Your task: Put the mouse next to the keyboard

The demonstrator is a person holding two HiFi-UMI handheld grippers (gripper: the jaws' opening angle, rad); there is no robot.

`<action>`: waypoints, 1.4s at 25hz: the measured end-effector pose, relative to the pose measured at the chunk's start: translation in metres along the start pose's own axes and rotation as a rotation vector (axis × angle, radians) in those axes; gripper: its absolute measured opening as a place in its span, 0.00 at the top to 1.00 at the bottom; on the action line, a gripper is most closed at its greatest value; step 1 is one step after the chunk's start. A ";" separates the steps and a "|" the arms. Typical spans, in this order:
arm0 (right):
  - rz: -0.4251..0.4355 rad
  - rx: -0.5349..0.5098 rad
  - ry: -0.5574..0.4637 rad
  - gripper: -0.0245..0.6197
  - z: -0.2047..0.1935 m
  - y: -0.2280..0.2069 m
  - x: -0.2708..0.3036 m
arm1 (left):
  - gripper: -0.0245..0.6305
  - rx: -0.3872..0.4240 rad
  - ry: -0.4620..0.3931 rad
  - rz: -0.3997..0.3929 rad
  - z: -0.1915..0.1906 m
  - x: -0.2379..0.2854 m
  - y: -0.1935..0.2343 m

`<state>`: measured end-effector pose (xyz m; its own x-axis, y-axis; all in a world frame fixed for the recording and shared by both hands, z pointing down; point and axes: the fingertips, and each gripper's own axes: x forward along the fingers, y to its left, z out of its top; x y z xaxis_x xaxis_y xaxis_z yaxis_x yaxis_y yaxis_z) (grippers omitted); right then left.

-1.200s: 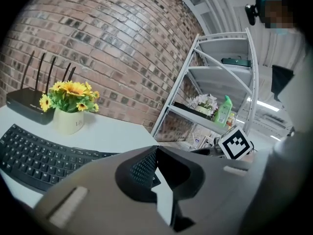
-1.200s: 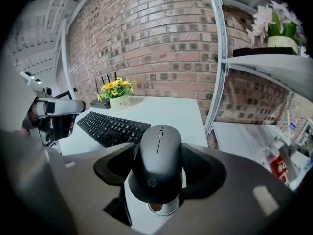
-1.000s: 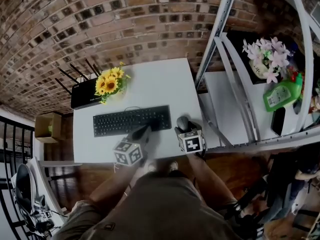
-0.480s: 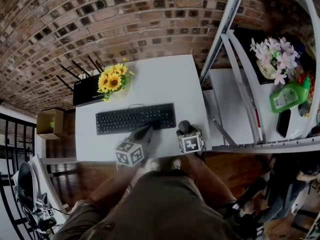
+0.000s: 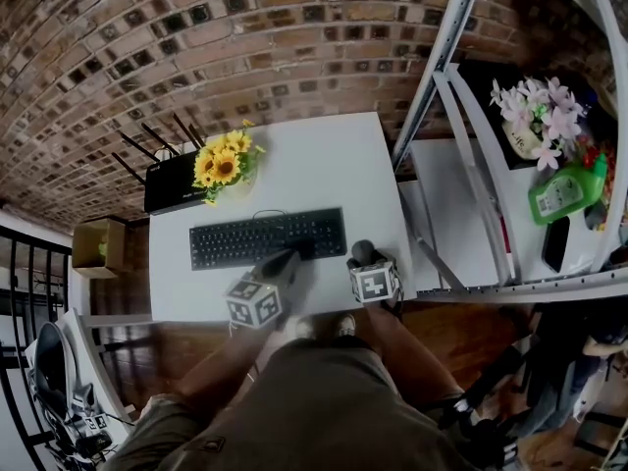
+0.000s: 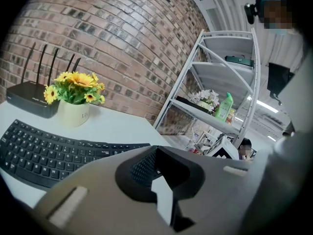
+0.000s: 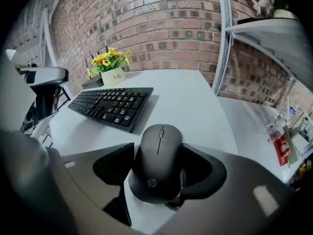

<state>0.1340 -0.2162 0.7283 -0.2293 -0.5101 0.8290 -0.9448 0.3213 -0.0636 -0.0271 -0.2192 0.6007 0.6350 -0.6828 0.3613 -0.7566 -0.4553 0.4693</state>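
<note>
Brick wall (image 5: pixel 196 27) behind white table (image 5: pixel 314 155). Router (image 5: pixel 169 181) at far left corner, sunflower pot (image 5: pixel 224 163) just beside it. Keyboard (image 5: pixel 267 237) across table middle. Left gripper (image 6: pixel 155 165) over keyboard's near right edge, jaws together, nothing between them. Right gripper (image 7: pixel 157 169) clamped on mouse (image 7: pixel 160 151), jaws touching both its sides; mouse just right of keyboard's right end, near table's front edge. Metal rack (image 5: pixel 461 165) at right, green bottle (image 5: pixel 561 189) on shelf.

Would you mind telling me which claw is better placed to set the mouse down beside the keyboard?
Right. The right claw is shut on the mouse, just right of the keyboard; the left claw holds nothing.
</note>
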 end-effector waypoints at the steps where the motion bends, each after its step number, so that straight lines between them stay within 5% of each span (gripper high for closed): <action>1: 0.000 0.002 0.012 0.46 -0.001 0.001 -0.002 | 0.96 0.000 0.000 -0.001 0.000 0.000 0.000; 18: -0.063 0.020 -0.048 0.45 0.012 -0.003 -0.029 | 0.96 0.008 -0.008 -0.050 0.005 -0.004 -0.001; 35: -0.090 -0.032 -0.232 0.93 0.012 0.032 -0.103 | 0.96 -0.016 0.010 -0.118 -0.033 -0.025 -0.020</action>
<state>0.1243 -0.1628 0.6339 -0.1956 -0.7061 0.6805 -0.9569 0.2894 0.0252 -0.0229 -0.1745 0.6086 0.7208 -0.6196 0.3107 -0.6742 -0.5229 0.5215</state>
